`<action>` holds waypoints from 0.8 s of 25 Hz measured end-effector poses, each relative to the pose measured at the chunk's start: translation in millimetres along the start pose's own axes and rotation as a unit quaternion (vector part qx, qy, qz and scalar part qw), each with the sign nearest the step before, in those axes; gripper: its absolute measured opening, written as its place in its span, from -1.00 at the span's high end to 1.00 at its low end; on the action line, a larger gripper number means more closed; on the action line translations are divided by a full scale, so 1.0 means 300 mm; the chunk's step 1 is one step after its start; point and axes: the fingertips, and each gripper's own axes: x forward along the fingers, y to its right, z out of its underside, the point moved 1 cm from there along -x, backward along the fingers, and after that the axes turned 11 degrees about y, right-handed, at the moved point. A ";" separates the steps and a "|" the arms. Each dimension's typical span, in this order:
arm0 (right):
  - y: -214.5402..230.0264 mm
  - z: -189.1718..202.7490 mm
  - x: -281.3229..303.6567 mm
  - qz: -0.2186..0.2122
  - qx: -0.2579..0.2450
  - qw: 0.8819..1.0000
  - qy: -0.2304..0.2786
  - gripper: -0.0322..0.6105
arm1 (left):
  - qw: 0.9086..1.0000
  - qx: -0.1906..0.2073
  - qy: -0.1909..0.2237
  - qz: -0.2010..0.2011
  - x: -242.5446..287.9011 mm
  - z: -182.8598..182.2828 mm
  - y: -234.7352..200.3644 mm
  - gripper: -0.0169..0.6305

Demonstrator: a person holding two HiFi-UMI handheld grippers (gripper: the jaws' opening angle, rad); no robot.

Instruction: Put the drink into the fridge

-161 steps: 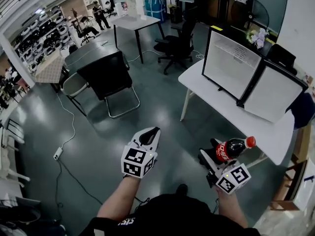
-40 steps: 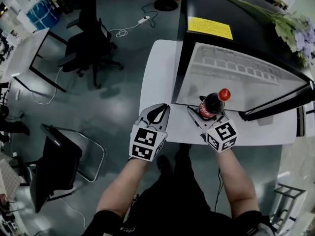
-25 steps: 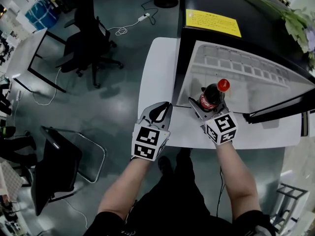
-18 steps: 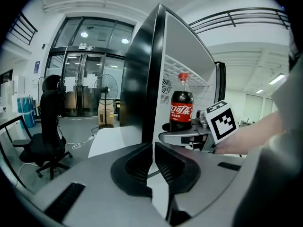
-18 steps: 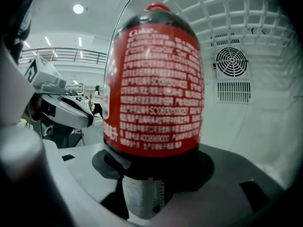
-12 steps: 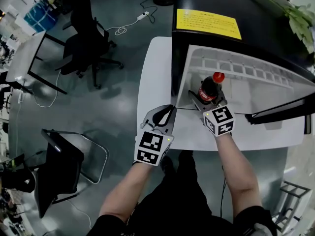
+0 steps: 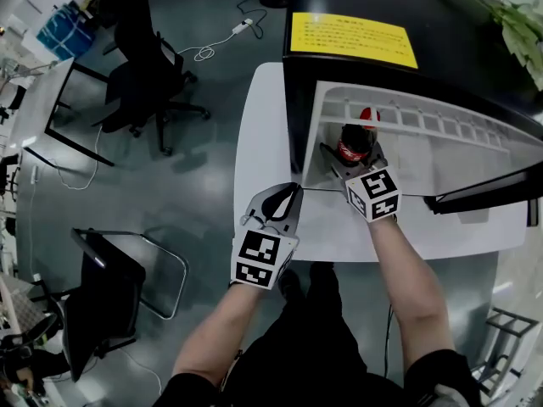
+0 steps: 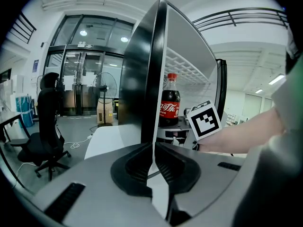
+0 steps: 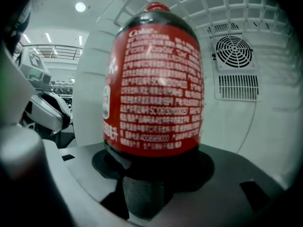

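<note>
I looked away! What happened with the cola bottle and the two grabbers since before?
The person walked up to the fridge, and the right gripper carried the cola bottle forward into its open compartment. It still grips the bottle. The left gripper stayed shut and empty, outside the fridge.

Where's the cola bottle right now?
In the head view, right of centre: the cola bottle stands in the right gripper, just inside the open fridge.
</note>
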 end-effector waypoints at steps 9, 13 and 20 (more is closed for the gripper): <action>0.032 -0.004 0.025 0.013 0.002 1.000 0.017 0.07 | 1.000 -0.002 0.000 -0.002 0.008 0.015 -0.005 0.86; 0.053 -0.008 0.046 0.022 0.003 0.999 0.025 0.07 | 1.000 -0.002 -0.005 -0.002 0.011 0.029 -0.005 0.86; 0.056 -0.006 0.058 0.011 0.004 1.000 0.020 0.05 | 1.000 -0.010 -0.004 -0.001 0.018 0.029 -0.004 0.86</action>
